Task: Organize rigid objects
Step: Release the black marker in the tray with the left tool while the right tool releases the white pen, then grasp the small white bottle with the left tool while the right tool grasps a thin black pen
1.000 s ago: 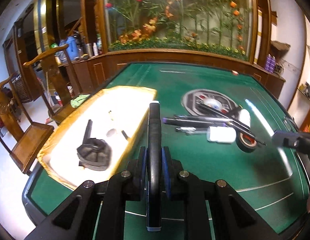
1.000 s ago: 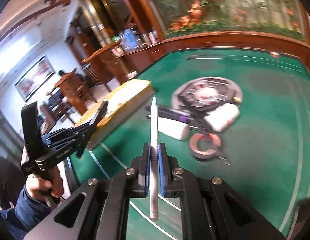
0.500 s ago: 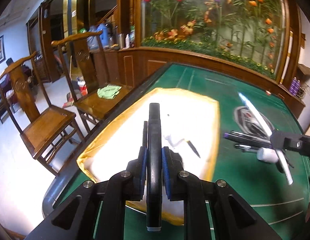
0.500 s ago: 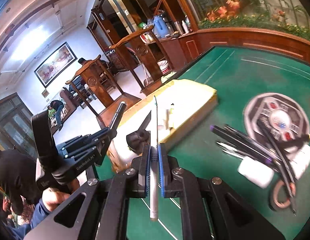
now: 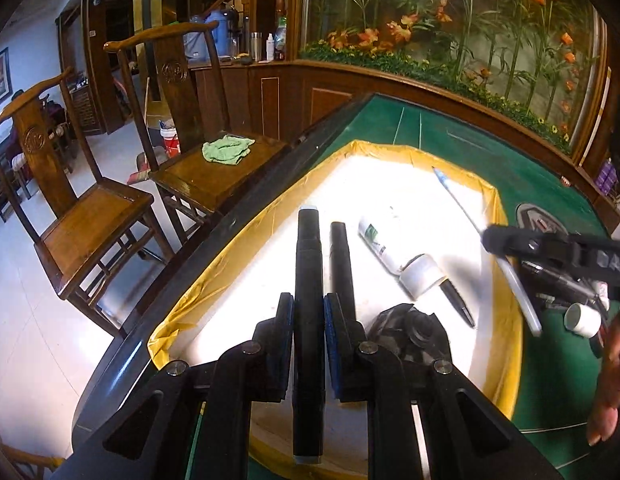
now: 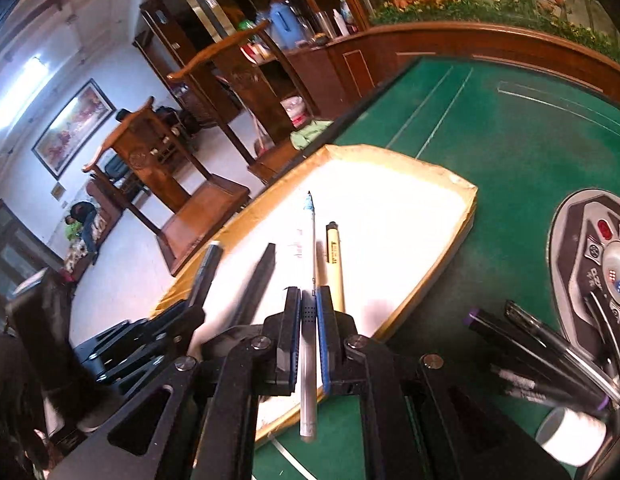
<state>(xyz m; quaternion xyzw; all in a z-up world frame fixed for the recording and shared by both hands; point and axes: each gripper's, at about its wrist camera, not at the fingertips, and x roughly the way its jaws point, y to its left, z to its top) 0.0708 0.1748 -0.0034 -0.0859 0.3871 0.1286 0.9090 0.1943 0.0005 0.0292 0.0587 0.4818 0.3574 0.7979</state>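
Black marker (image 5: 307, 312) clamped in left hand-held gripper (image 5: 307, 354), over yellow-rimmed tray (image 5: 269, 220) on green tabletop (image 6: 510, 152); clear pen (image 6: 310, 320) pinched in fully closed right hand-held gripper (image 6: 308, 344), tip above tray

Two wooden chairs (image 5: 109, 216), one tray (image 5: 506, 280), one green cloth (image 5: 227, 150), two grippers (image 5: 307, 320).

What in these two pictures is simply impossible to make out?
- Black ridged object in the tray: left view, partly behind the left tongs.
- Pile of pens: right view, blurred, cut by the edge.
- Print on the yellow pen: too small.
- Tray's near corner: right view, under the right tongs.
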